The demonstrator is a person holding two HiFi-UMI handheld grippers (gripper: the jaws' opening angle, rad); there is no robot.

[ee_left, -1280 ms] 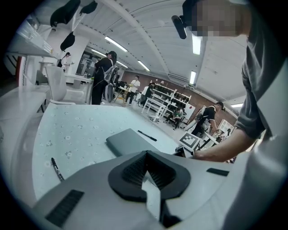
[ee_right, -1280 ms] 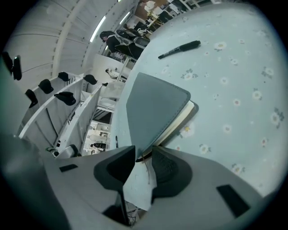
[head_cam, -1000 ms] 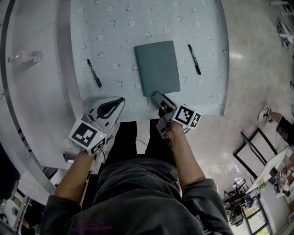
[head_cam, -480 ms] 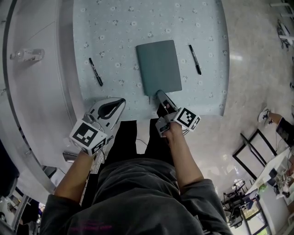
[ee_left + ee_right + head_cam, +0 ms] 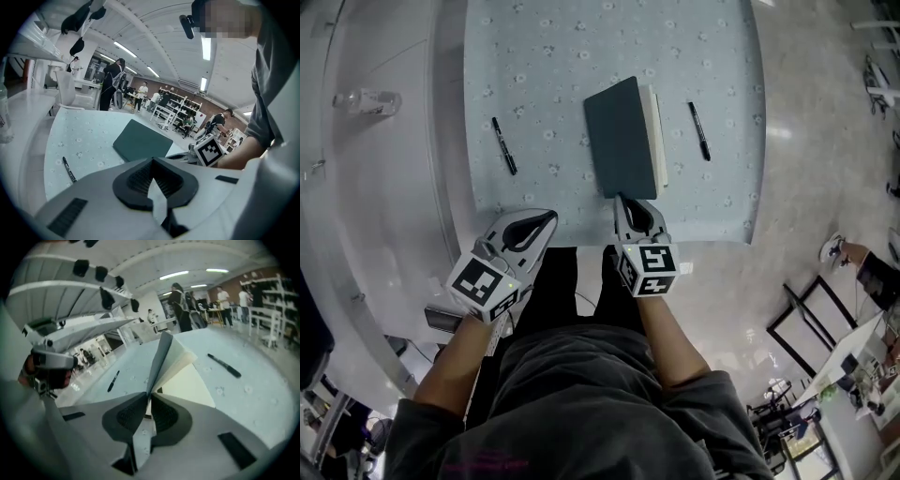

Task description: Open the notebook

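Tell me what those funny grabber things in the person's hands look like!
The left gripper and right gripper are white, pointy plastic claws, each with two jaws lined in black ribbed pads. Each carries a white cube with black square markers: left cube, right cube. The person wears a dark grey short-sleeved shirt.

Directly ahead of the right gripper (image 5: 619, 199), whose jaws have just been closing on its near edge, the dark teal notebook's (image 5: 623, 136) raised cover stands like a wall, with cream pages flat to its right. One slim black marker pen (image 5: 698, 131) lies right of those pages. A second black marker pen (image 5: 503, 145) lies ahead-left of the left gripper's (image 5: 546, 217) jaws, and the pale blue flowered tablecloth (image 5: 553, 56) between each pen and the notebook is open.
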